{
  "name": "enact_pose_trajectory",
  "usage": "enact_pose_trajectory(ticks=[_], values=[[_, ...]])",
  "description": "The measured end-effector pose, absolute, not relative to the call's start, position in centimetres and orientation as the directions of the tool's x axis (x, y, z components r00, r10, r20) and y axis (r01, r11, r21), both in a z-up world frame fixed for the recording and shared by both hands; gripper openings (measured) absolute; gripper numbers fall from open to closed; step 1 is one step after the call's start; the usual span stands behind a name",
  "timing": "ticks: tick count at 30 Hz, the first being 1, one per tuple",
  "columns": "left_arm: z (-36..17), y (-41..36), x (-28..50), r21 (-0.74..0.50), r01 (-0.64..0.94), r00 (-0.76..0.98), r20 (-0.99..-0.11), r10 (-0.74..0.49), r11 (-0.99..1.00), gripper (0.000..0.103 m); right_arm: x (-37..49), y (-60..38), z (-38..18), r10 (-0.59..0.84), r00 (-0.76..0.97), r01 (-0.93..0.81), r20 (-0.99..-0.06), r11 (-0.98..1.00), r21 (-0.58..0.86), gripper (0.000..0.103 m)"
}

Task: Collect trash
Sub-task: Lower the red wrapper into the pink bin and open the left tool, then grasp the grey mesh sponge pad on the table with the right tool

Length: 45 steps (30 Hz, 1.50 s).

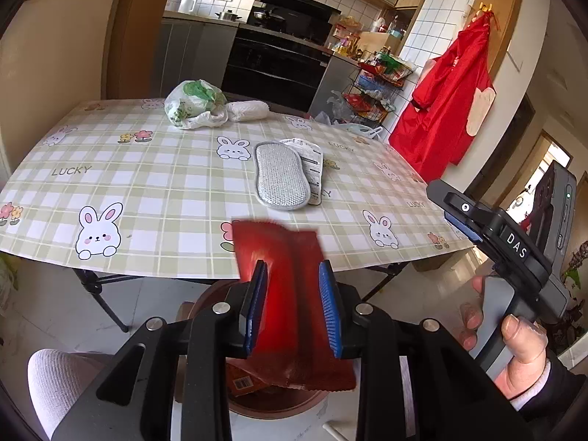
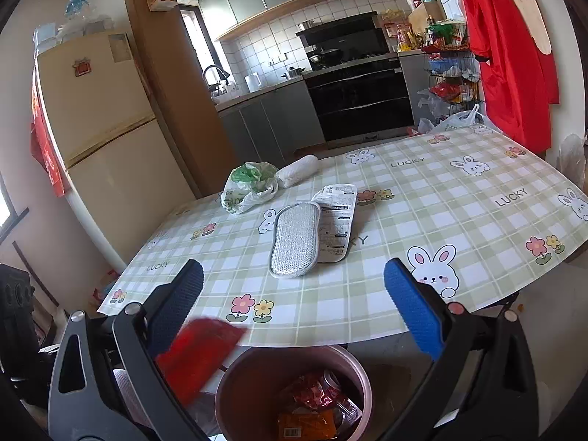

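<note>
My left gripper (image 1: 294,275) is shut on a red wrapper (image 1: 279,253), held just off the table's near edge above a brown trash bin (image 1: 272,404). The wrapper looks blurred, and it shows in the right wrist view (image 2: 198,356) at lower left. My right gripper (image 2: 294,275) is open and empty, above the bin (image 2: 250,375), which holds several wrappers (image 2: 312,404). The right gripper also shows in the left wrist view (image 1: 474,220), to the right. A silver scouring pad (image 2: 294,242) and its printed packaging (image 2: 336,224) lie mid-table.
The table wears a checked bunny tablecloth (image 2: 441,213). A white-green plastic bag (image 2: 250,187) and a white roll (image 2: 297,171) lie at its far side. A fridge (image 2: 106,139), kitchen counters and a red apron (image 2: 511,58) stand beyond.
</note>
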State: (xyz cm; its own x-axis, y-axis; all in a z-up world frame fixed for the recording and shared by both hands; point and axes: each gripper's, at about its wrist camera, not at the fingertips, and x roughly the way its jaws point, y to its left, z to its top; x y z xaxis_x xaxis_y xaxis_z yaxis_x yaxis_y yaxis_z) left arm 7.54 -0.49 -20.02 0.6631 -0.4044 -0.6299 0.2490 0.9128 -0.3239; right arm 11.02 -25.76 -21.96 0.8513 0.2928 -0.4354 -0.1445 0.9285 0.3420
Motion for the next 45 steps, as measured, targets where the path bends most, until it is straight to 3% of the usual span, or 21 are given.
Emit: enact_pose_trajectory(ticks=[2, 3, 12, 23, 45], values=[[-20.2, -0.7, 7.7, -0.329, 0.262, 0.649, -0.635, -0.419, 0.907, 0.033, 11.0, -25.8, -22.0, 0.296, 0.849, -0.146, -0.437, 0.928, 0.343, 0.097], [-20.3, -0.8, 7.7, -0.331, 0.262, 0.646, -0.637, -0.42, 0.906, 0.042, 11.0, -25.8, -22.1, 0.297, 0.848, -0.147, -0.438, 0.928, 0.343, 0.097], [-20.2, 0.1, 7.8, -0.358, 0.2, 0.672, -0.627, -0.394, 0.912, 0.088, 11.2, -25.7, -22.8, 0.299, 0.833, -0.139, -0.465, 0.927, 0.348, 0.097], [-21.0, 1.9, 8.1, -0.364, 0.093, 0.691, -0.646, -0.323, 0.927, 0.097, 11.5, -25.4, -23.7, 0.298, 0.815, -0.133, -0.497, 0.931, 0.341, 0.097], [-23.9, 5.8, 10.2, -0.334, -0.033, 0.696, -0.684, -0.218, 0.942, 0.097, 15.8, -23.3, -26.3, 0.254, 0.753, -0.121, -0.608, 0.96, 0.252, 0.097]])
